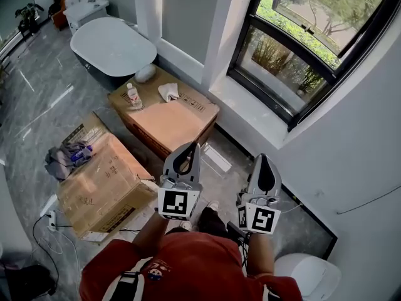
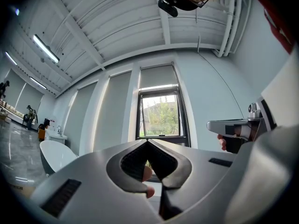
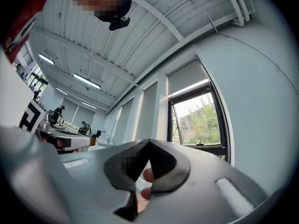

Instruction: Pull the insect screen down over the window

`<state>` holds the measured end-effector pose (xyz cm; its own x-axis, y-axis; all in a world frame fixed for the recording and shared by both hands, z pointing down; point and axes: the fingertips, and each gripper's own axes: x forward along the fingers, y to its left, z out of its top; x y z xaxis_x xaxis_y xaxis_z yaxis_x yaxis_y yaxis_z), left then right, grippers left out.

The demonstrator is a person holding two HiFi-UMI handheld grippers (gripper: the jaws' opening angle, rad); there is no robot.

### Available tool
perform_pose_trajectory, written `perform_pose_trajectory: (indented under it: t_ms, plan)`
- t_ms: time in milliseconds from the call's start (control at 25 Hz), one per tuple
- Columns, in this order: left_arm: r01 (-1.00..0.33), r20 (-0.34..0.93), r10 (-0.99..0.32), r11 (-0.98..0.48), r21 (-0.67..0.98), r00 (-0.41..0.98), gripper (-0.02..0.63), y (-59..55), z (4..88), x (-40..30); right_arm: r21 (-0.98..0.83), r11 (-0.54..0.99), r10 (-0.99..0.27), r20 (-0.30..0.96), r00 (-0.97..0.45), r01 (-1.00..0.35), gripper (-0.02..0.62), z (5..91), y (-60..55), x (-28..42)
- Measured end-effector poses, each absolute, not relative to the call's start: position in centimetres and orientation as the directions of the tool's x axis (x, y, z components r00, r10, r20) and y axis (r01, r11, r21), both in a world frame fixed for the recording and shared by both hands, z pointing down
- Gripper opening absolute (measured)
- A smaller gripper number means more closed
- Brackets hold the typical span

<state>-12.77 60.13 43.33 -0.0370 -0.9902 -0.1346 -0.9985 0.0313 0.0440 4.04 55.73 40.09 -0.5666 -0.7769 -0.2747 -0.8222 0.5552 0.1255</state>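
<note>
Here we hold both grippers shut and empty, short of the window.

In the head view, our left gripper (image 1: pixel 190 148) and right gripper (image 1: pixel 263 160) have their jaws pressed together on nothing, above the grey floor (image 1: pixel 44 99); the black-framed window (image 1: pixel 313 39) lies ahead to the right. A closed brown cardboard box (image 1: pixel 169 121) carries a small clear bottle (image 1: pixel 131 95) and a crumpled white cloth (image 1: pixel 168 91) on its lid; a second brown cardboard box (image 1: pixel 103 184) sits near it, also closed. In the left gripper view, the grey insect screen (image 2: pixel 157 76) covers only the window's top, greenery showing through the glass below. The right gripper view shows the same, jaws meeting at their tips.
</note>
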Motion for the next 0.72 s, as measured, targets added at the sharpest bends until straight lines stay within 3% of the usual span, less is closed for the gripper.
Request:
perform_pose_trajectory:
  t_ms: [720]
  plan:
    - [-1.0, -0.157, -0.987, -0.016, 0.02, 0.013, 0.005, 47.8, 41.5, -10.9, 0.036, 0.518, -0.806, -0.312, -0.502, -0.855, 0.009, 39.8, 43.8, 6.5]
